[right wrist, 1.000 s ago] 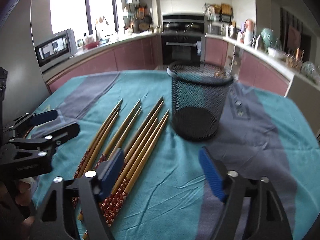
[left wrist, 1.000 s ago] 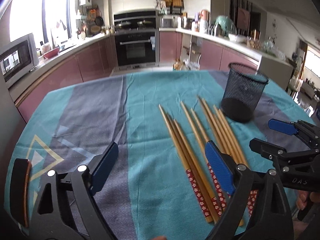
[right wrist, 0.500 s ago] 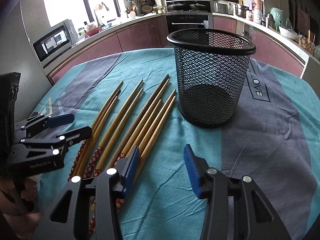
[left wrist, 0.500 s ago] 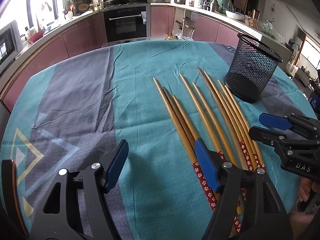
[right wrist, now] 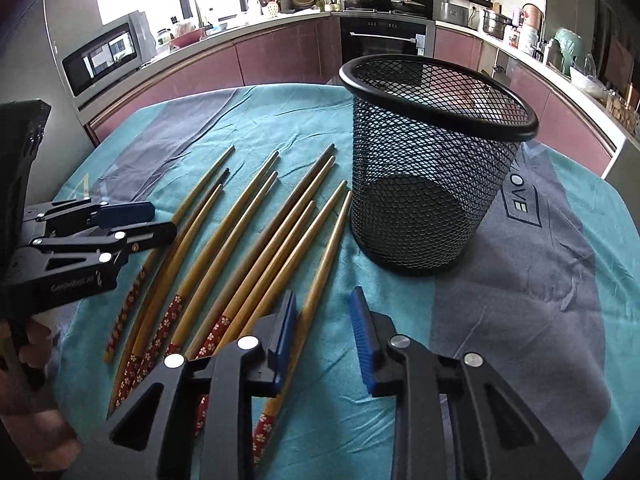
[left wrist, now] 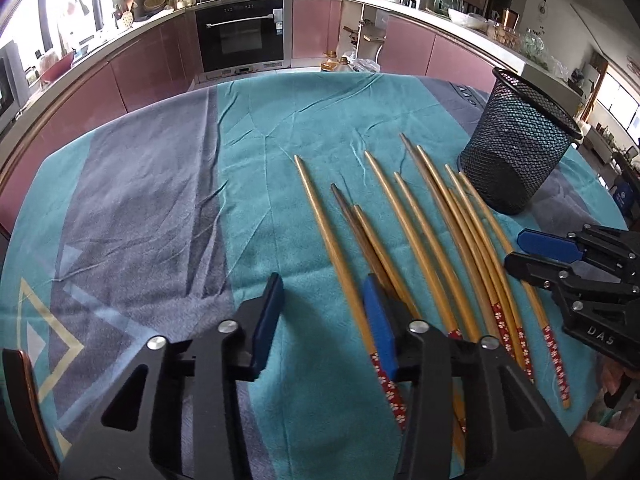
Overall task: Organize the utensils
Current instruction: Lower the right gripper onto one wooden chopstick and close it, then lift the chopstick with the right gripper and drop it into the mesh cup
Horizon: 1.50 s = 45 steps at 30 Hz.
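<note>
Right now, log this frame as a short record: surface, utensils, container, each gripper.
surface: table under a teal and grey cloth
utensils: ten or so chopsticks flat on the cloth, none in the cup
container: black mesh cup, upright, empty, beside the chopsticks
left gripper: jaws have just been closing, nothing between the pads, over the leftmost chopsticks
right gripper: jaws have just been closing, nothing gripped, by the rightmost chopstick

Ten tan bamboo chopsticks with red flowered handles (right wrist: 256, 248) lie on the cloth; one black wire-mesh cup (right wrist: 432, 168) stands beside them.
</note>
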Tool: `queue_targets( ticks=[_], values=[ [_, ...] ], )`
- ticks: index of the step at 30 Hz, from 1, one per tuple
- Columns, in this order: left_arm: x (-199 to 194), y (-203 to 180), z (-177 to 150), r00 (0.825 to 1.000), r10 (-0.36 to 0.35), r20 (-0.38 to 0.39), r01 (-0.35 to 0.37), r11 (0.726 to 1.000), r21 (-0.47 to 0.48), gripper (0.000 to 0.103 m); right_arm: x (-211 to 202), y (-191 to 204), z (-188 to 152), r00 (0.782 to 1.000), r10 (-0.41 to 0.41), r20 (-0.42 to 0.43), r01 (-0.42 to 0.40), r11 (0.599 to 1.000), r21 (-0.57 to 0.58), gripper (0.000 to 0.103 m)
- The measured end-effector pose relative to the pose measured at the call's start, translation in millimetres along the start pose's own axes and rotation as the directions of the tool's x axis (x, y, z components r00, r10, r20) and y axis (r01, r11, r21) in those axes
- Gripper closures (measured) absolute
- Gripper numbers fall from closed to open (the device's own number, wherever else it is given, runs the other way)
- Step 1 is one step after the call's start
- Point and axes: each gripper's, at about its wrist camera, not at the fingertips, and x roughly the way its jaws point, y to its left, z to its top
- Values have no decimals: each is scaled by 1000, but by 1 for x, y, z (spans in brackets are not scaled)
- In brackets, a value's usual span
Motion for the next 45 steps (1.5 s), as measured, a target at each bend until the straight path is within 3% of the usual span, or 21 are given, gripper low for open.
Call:
queue_targets(
  ticks=[8,17,22,29,35,45],
  values=[
    [11,3,15,1000,-2,-10,2,1000,-14,93,2,-9,5,1000,27,-6,-27,1000,5,96],
    [-2,5,8,999,-25,32,27,998,-53,96,-14,-18,1,991,125,42,-126,991,44,97],
    [-36,8,10,989,-114,93,118,992,-43,96,-46,-21,7,974,187,130,-192,981,24,97],
    [-94,1,26,953,-225,203,230,973,-2,96,-87,-30,20,940,228,254,-238,971,9,97],
    [-136,-10,45,906,-305,294,310,950,31,96,-116,-43,35,906,240,348,-255,967,-2,97],
    [-148,-54,87,853,-343,393,342,937,74,96,-149,-59,64,855,227,467,-247,969,-18,97]
  ],
)
